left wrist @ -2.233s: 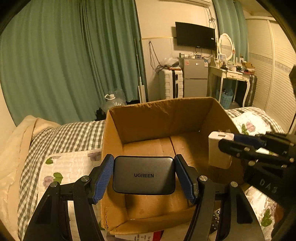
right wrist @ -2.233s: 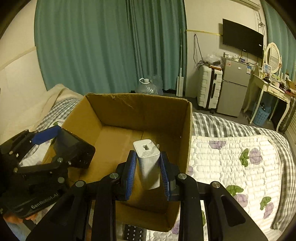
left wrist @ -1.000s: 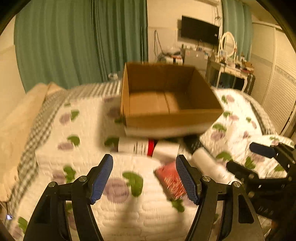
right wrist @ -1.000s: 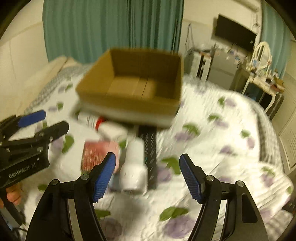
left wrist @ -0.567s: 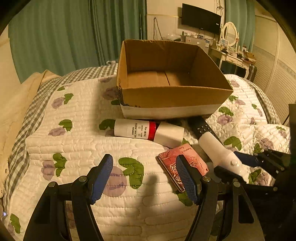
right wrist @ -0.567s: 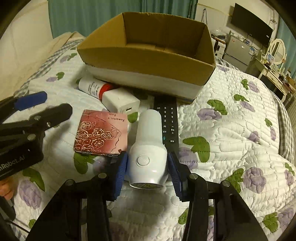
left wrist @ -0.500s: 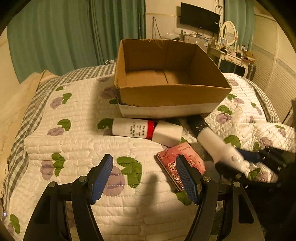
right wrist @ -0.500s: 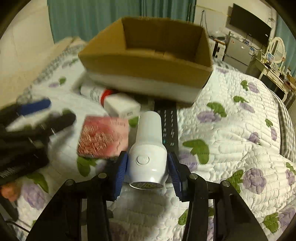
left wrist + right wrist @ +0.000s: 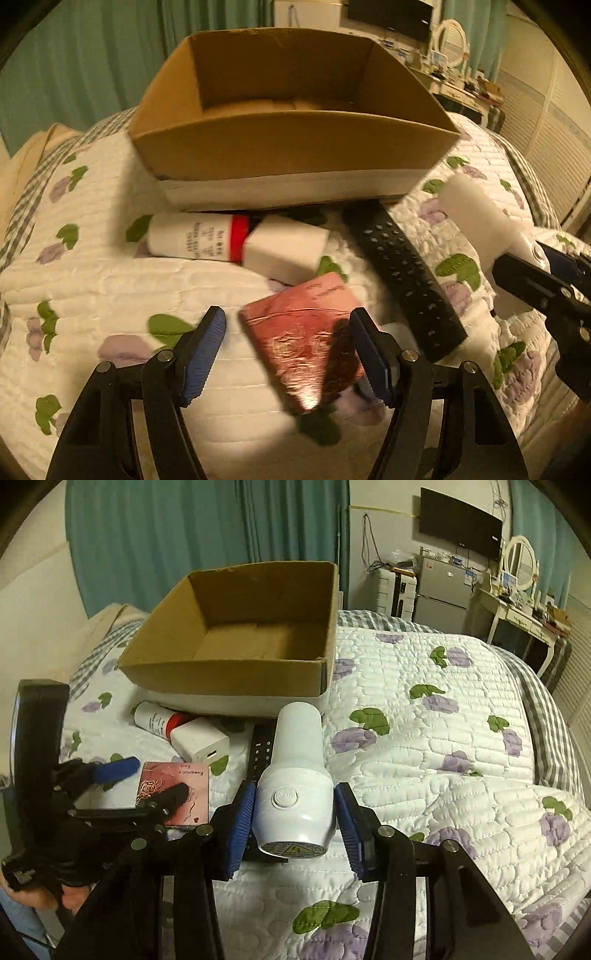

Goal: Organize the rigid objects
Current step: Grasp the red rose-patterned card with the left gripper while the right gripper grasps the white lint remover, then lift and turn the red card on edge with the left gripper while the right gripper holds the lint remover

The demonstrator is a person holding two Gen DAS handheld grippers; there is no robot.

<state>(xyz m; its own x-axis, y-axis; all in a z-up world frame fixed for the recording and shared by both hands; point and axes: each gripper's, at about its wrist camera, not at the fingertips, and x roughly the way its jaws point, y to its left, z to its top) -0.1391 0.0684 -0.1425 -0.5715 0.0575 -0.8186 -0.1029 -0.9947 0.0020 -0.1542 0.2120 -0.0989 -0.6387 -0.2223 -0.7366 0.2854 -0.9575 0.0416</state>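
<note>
- Cardboard box (image 9: pixel 236 635) sits far on the quilt (image 9: pixel 443 746), top open; bare quilt stretches to its right.
- Crowded at the box's near wall: white bottle (image 9: pixel 192 240) with red band, white charger (image 9: pixel 286 253), black remote (image 9: pixel 402 273), red case (image 9: pixel 306 336).
- Left claw (image 9: pixel 288 341) low over the quilt, jaws wide apart either side of the red case, gripping nothing.
- Right claw (image 9: pixel 295 818) closed on a white dryer (image 9: pixel 297 779), held above the remote, nose toward the box.
</note>
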